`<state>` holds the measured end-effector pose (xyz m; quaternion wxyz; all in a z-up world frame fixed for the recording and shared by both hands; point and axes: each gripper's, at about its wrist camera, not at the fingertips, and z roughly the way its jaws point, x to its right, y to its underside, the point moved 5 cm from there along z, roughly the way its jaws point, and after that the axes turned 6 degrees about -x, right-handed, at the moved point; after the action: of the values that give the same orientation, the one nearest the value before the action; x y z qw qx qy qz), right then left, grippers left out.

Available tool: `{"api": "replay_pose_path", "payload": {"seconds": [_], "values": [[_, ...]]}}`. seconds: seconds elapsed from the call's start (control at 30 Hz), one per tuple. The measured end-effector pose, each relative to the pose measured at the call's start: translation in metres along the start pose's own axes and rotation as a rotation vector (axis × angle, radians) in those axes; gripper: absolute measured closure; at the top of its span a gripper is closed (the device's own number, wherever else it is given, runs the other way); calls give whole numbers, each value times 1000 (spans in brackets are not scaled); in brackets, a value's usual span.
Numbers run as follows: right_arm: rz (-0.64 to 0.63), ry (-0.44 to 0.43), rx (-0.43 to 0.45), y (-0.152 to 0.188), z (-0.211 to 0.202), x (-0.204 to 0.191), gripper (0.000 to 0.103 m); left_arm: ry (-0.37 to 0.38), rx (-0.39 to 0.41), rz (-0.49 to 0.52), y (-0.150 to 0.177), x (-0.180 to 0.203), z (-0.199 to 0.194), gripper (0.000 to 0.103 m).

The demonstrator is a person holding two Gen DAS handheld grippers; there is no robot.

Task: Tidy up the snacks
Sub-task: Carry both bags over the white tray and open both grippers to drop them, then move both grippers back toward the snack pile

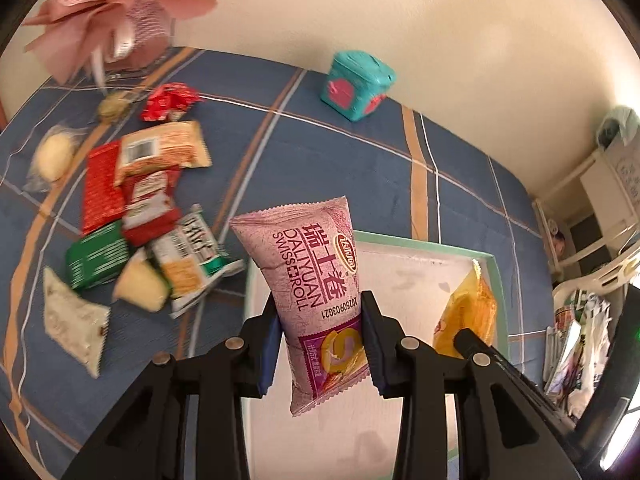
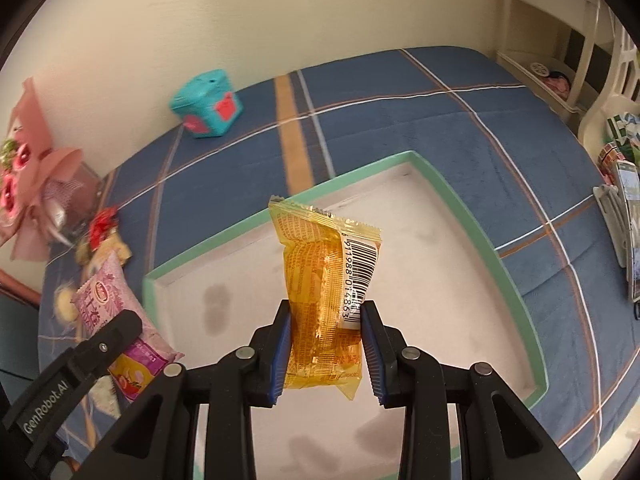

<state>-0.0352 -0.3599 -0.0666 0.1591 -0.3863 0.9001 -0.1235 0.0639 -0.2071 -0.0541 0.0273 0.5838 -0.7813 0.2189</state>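
My left gripper point(image 1: 320, 320) is shut on a pink Swiss roll packet point(image 1: 312, 276) and holds it upright above the left edge of a white tray with a green rim point(image 1: 424, 242). My right gripper point(image 2: 325, 312) is shut on a yellow snack packet point(image 2: 320, 280) and holds it above the tray point(image 2: 460, 208). The yellow packet also shows in the left wrist view point(image 1: 464, 312), and the pink packet in the right wrist view point(image 2: 112, 300). A pile of several snack packets point(image 1: 140, 216) lies on the blue checked cloth to the left of the tray.
A teal cube box point(image 1: 356, 84) stands at the back near the wall. A pink bouquet point(image 1: 116, 8) stands at the back left. White shelves and a chair with magazines point(image 2: 616, 184) lie past the table's right edge. The wall runs along the back.
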Motion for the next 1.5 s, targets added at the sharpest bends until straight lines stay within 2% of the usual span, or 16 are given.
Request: {"api": "replay_pose_path", "payload": {"seconds": [0.17,0.53,0.6,0.7,0.77,0.83,0.9,1.07,1.1,1.17,1.27,1.37,1.4,1.5], "values": [[1,49,-2,-10,15,10,68,3,-11,34,-5,11,21,64],[-10,77,5,-19,29,12,67,10,-42,54,-12,17,49,64],[-8,71,-2,-18,29,11,67,7,-42,61,-13,18,50,63],[-7,78,-7,-17,27,11,64,7,-31,67,-13,20,42,53],[-16,85,-3,-18,23,10,50,1,-23,76,-13,22,35,49],[-21,87,9,-16,16,8,42,-21,-14,86,-13,22,27,44],[-20,86,13,-14,12,7,40,-40,-5,97,-11,22,19,41],[-39,92,6,1,5,4,28,-76,20,85,-6,13,-1,32],[-45,94,4,3,4,4,26,-86,29,78,-5,9,-4,25],[-55,109,5,10,2,4,14,-111,61,62,-2,-1,-11,23],[-85,125,9,20,-1,-1,3,-170,75,40,5,-15,-15,22],[-110,125,11,26,-5,-5,0,-210,86,16,9,-30,-22,18],[-122,121,14,29,-8,-8,0,-222,93,10,9,-34,-24,12],[-136,98,15,37,-12,-14,0,-277,133,6,13,-48,-33,11]]}}
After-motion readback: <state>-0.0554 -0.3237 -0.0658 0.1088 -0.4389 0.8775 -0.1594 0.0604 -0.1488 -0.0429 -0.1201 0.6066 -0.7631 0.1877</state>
